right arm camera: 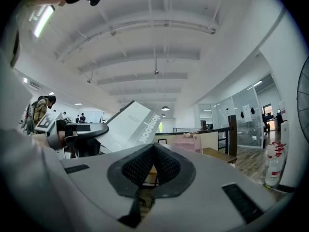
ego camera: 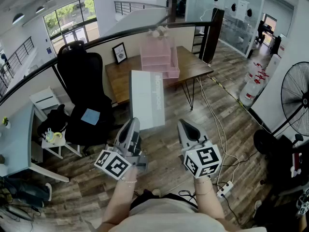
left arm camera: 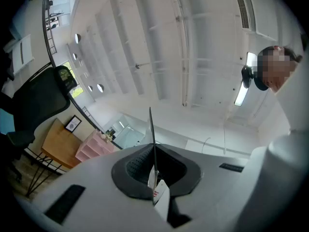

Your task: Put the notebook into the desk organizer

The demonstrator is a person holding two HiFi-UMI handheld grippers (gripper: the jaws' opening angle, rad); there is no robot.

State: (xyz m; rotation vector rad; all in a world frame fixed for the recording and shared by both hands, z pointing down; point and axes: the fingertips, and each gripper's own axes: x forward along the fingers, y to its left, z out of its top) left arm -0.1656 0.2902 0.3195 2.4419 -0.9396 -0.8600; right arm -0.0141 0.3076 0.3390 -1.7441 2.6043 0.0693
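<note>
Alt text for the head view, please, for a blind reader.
The left gripper holds a grey notebook up by its lower edge, before a wooden desk bearing a pink desk organizer. The right gripper, shut and empty, is beside it.

Pink tiered desk organizer [ego camera: 161, 57] sat on brown wooden tabletop [ego camera: 191, 64], black-framed picture [ego camera: 119, 52] to its left. Grey flat notebook [ego camera: 147, 100] hung before the tabletop; black office chair [ego camera: 84, 88] stood left.
</note>
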